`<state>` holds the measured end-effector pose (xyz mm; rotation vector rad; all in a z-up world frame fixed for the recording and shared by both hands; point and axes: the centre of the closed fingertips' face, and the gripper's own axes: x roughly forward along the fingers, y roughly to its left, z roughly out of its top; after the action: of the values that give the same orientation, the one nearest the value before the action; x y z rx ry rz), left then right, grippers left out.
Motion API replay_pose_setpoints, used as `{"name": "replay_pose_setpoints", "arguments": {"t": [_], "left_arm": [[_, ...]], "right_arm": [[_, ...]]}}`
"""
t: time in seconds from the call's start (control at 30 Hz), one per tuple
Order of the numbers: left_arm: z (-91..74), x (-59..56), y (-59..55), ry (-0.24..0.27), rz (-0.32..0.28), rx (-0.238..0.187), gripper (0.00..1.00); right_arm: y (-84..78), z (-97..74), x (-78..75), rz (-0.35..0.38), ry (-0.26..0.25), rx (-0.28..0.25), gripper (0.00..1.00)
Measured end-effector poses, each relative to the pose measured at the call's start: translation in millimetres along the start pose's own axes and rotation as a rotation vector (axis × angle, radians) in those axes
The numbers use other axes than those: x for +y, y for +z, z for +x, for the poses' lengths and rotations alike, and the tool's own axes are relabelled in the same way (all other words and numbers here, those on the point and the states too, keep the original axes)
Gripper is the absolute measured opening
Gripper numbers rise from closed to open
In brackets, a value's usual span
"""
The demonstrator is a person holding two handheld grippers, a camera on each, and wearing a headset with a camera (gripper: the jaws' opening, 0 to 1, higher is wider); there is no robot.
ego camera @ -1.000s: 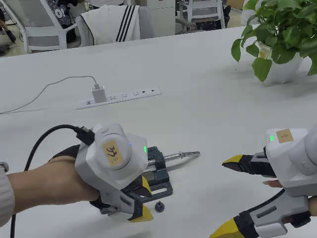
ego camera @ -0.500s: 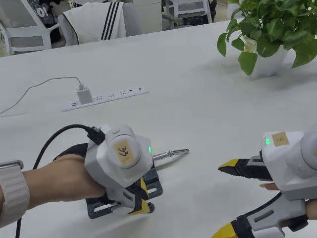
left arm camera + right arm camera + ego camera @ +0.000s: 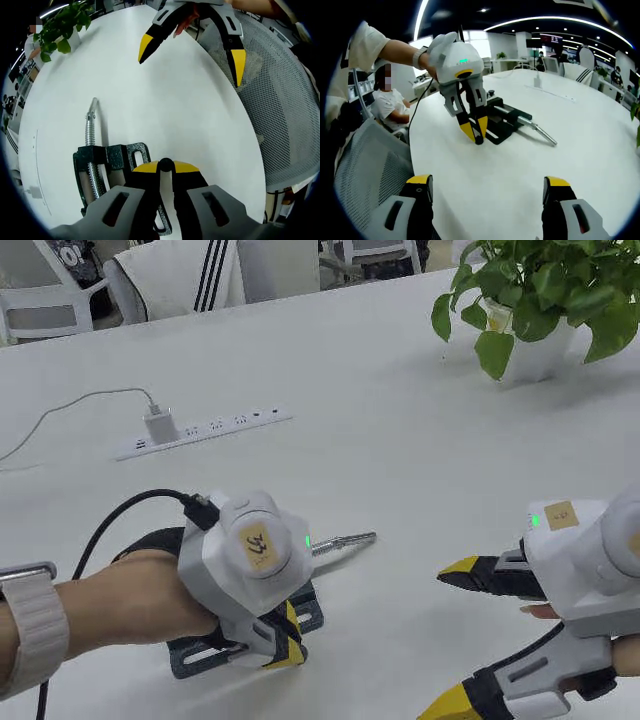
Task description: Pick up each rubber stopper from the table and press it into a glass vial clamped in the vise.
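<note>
My left gripper (image 3: 290, 652) is shut on a small black rubber stopper (image 3: 165, 164), which is pinched between its yellow tips. It hangs just above the white table, at the near end of the black vise (image 3: 107, 159). From the right gripper view, the stopper (image 3: 479, 140) sits at the left gripper's (image 3: 476, 134) tips, in front of the vise (image 3: 501, 120). The vise screw (image 3: 342, 540) points right. My right gripper (image 3: 447, 638) stays open and holds nothing, well to the right of the vise. I cannot make out a vial in the vise.
A white power strip (image 3: 205, 429) with a charger (image 3: 160, 423) lies at the back left. A potted plant (image 3: 530, 310) stands at the back right. A mesh chair (image 3: 280, 110) is at the table's near edge, and a person (image 3: 387, 107) sits beyond it.
The stopper that lay on the table beside the left gripper's tips a second ago is now held in them. The head camera has shifted; the right gripper has hardly moved.
</note>
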<state>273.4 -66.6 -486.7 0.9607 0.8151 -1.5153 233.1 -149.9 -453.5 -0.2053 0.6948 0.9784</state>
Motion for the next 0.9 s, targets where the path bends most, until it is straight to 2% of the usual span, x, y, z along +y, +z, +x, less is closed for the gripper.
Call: {"name": "replay_pose_setpoints", "arguments": {"t": [0.17,0.33,0.37,0.4,0.53,0.9], "left_arm": [[1.7,-0.2,0.8,-0.004,0.005,0.036,0.06],[3.3,0.4,-0.7,-0.028,-0.003,0.097,0.06],[4.3,0.0,-3.5,-0.032,-0.014,0.122,0.06],[4.6,1.1,-4.3,-0.024,-0.003,0.131,0.06],[4.3,-0.8,-3.6,-0.027,0.022,0.15,0.06],[4.1,0.8,-4.2,-0.01,-0.008,0.164,0.05]], "right_arm": [[-0.9,0.9,1.3,0.001,0.003,0.0,0.9],[-0.9,2.3,2.6,0.002,0.005,-0.003,0.89],[-0.8,2.6,3.1,0.003,0.006,-0.003,0.89],[-0.7,2.7,3.5,0.004,0.007,-0.004,0.89],[-2.1,3.9,4.8,0.008,0.009,-0.004,0.89],[-2.4,9.0,8.4,0.007,0.016,-0.002,0.89]]}}
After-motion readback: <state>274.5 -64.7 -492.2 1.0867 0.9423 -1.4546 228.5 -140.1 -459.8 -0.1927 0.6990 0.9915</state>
